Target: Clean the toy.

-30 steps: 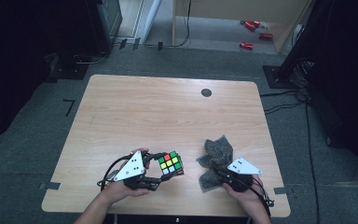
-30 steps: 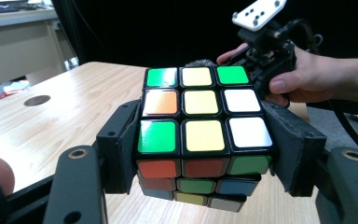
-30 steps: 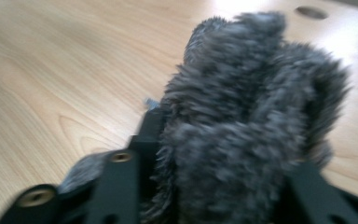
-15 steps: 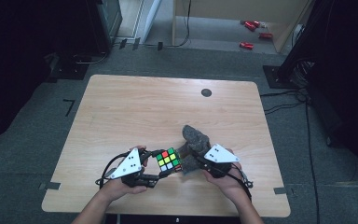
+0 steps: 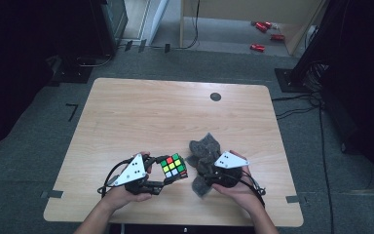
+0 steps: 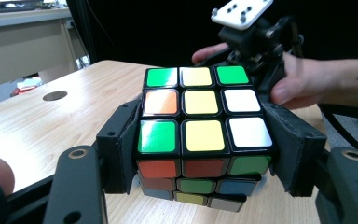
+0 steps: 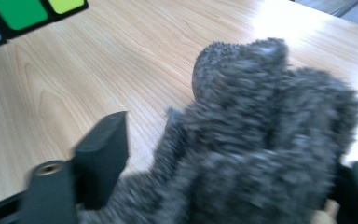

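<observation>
Two sets of tongs work near the front edge of a wooden tabletop [image 5: 141, 117]. The left tongs [image 5: 165, 174] are clamped on a colourful puzzle cube [image 5: 173, 165], one jaw pressed flat against each side, and the cube's bottom rests on or just above the wood. The right tongs [image 7: 223, 154], just beside it, have just been opening, and a fluffy grey cloth [image 5: 205, 158] still sits between the jaws, bunched against one of them with a gap at the other.

With that grip loosened, the cloth could slump out onto the tabletop before it reaches the cube. If it is rubbed hard against the cube, the push could twist a layer or slide the cube out of the left jaws, since only two faces are pinched.
</observation>
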{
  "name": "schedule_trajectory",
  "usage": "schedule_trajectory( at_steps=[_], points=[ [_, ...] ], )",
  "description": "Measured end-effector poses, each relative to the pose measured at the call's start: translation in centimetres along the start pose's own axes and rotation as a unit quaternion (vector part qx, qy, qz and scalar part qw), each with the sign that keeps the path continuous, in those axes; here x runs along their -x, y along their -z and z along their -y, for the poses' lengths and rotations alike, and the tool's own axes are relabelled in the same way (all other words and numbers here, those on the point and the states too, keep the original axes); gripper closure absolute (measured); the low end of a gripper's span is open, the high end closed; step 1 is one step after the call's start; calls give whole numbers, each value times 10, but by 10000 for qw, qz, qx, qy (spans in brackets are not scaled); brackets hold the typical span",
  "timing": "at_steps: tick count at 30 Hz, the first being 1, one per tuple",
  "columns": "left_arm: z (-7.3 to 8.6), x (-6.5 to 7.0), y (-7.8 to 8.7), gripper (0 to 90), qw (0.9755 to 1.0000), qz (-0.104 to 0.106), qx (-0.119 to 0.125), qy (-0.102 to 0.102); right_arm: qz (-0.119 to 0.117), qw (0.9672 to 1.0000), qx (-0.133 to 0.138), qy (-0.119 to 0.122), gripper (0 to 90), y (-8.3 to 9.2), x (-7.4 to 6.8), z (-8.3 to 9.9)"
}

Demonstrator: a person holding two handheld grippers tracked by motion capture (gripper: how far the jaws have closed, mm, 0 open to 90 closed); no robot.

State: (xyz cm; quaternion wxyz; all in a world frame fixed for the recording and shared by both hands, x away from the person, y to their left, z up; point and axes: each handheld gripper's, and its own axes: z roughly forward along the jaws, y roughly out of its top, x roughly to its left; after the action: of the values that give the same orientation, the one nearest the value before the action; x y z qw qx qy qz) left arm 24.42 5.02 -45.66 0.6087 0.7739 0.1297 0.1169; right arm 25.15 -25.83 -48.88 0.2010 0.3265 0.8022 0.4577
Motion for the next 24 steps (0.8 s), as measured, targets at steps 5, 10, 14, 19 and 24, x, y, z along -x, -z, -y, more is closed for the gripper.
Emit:
schedule_trajectory(
  at_steps=[5,10,14,19,24],
  points=[
    [0,1,-2,353,10000,8,-22,-8,238,9996,-170,1,134,16,7,6],
    [0,2,-3,354,10000,22,-52,-26,613,9970,-475,-69,292,20,14,20],
    [0,2,-2,354,10000,0,-30,-27,618,9977,-221,-190,577,25,21,23],
    [-1,0,2,354,10000,-28,29,-4,700,9975,113,-17,667,12,14,-1],
    [-3,-5,11,354,9998,-85,156,60,325,9971,652,198,676,-7,-1,-30]
  ],
)
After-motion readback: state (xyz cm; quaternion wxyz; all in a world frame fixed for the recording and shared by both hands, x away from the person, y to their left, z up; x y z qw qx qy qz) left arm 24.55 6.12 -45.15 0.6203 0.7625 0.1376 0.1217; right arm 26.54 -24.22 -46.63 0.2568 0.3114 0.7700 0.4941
